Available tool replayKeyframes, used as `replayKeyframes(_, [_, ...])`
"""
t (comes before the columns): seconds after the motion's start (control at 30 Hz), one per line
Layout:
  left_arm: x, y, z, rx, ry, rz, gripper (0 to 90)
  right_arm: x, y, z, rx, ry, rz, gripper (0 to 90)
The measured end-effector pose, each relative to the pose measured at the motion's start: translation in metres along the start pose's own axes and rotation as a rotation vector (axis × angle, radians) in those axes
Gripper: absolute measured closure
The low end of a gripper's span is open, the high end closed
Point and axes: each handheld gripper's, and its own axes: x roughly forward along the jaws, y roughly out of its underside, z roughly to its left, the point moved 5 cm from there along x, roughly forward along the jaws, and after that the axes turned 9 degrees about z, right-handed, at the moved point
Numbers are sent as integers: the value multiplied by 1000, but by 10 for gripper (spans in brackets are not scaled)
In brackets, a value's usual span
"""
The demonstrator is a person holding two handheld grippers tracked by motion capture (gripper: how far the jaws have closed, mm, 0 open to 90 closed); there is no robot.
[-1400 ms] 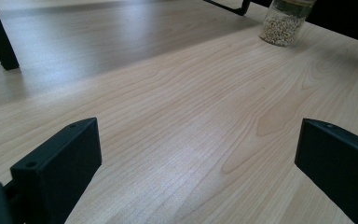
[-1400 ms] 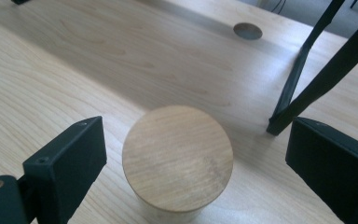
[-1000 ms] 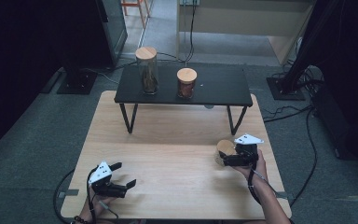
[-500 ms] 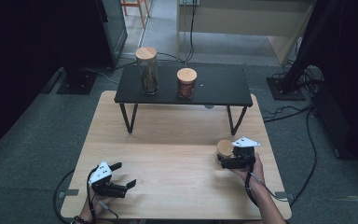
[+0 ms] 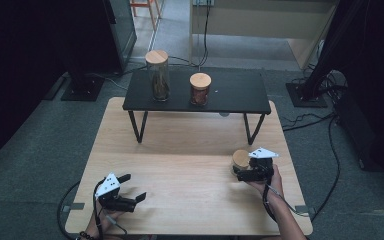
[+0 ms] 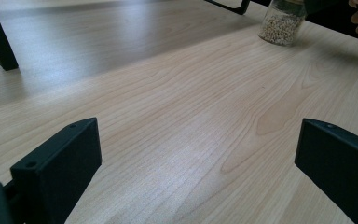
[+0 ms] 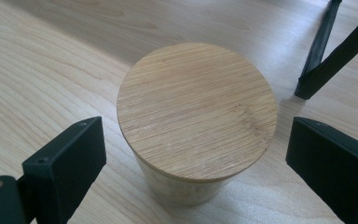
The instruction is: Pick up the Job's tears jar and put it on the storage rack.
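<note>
Left gripper (image 5: 132,193) low over the near left part of the wooden table (image 5: 180,150), jaws spread wide, gripping and touching nothing; bare wood between them in the left gripper view.

Right gripper (image 5: 236,172) at the near right of the table, jaws likewise spread wide, set either side of a small jar (image 5: 240,160) with a round wooden lid (image 7: 198,109). Visible gaps between each jaw and the jar in the right gripper view, so not pinching it. Jar upright on the table, pale grains inside seen in the left gripper view (image 6: 282,21), just in front of the right leg of the black shelf (image 5: 230,92).

Counted, left to right: two grippers; three lidded jars in all — a tall jar (image 5: 157,75) and a shorter jar (image 5: 200,89) standing apart on the shelf, plus the small one on the table. One shelf, one table.
</note>
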Motion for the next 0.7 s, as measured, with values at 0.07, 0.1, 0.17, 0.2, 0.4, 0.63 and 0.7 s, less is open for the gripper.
replayKeyframes(0.07, [0,0,0,2,0,1,5,1,0,0,1,0,2,45])
replayKeyframes(0.1, [0,0,0,1,0,0,5,1,0,0,3,-1,2,45])
replayKeyframes(0.17, [0,0,0,1,-1,1,5,2,1,1,3,-2,5,45])
replayKeyframes(0.2, [0,0,0,1,0,1,5,3,1,1,0,-1,7,45])
replayKeyframes(0.4, [0,0,0,2,0,1,5,5,0,2,-4,1,10,48])
replayKeyframes(0.63, [0,0,0,-1,1,0,5,6,-4,1,-20,-7,21,101])
replayKeyframes(0.7, [0,0,0,-1,1,1,5,7,-5,1,-28,-9,23,125])
